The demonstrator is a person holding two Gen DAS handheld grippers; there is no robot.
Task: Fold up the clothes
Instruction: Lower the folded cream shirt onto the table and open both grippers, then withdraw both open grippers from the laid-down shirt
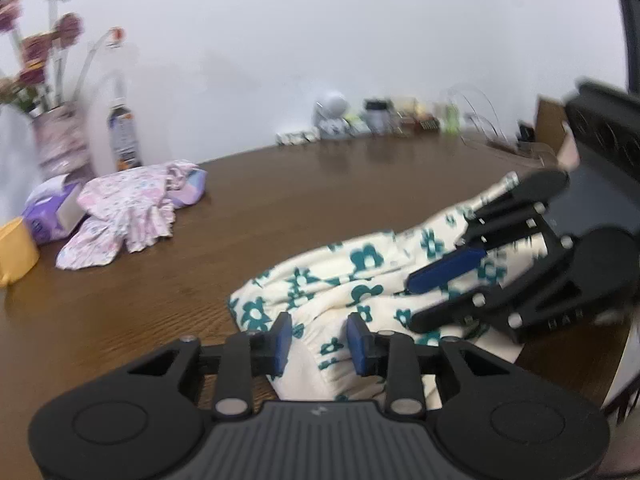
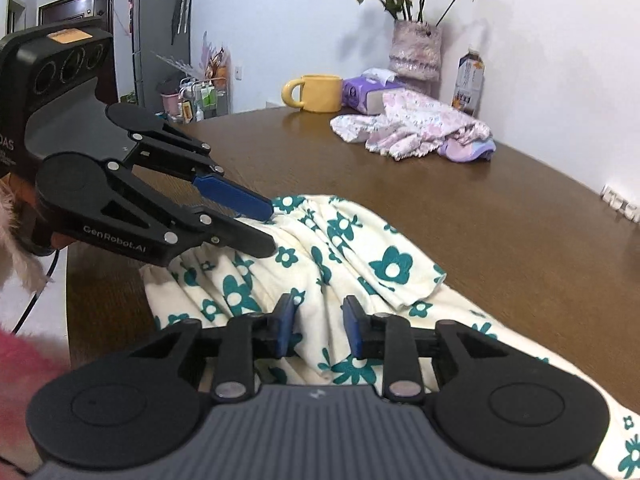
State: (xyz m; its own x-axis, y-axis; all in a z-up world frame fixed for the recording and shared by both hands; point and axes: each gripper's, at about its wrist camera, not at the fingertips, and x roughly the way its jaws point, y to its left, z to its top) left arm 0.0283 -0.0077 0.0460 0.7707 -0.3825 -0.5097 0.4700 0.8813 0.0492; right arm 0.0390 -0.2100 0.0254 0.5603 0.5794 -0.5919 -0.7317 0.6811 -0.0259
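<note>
A cream garment with teal flowers (image 1: 340, 292) lies bunched on the brown table (image 1: 280, 208), at its near edge; it also shows in the right wrist view (image 2: 340, 248). My left gripper (image 1: 319, 340) is open, its blue pads either side of a fold of the cloth; it also shows in the right wrist view (image 2: 270, 228), tips at the gathered waistband. My right gripper (image 2: 319, 330) is open over the cloth; it also shows in the left wrist view (image 1: 412, 300), resting on the garment.
A pink floral garment (image 2: 416, 128) lies crumpled further along the table, beside a purple tissue pack (image 2: 368, 90), a yellow mug (image 2: 316, 92), a flower vase (image 2: 416, 48) and a carton (image 2: 470, 80). Small items (image 1: 372, 120) line the far wall edge.
</note>
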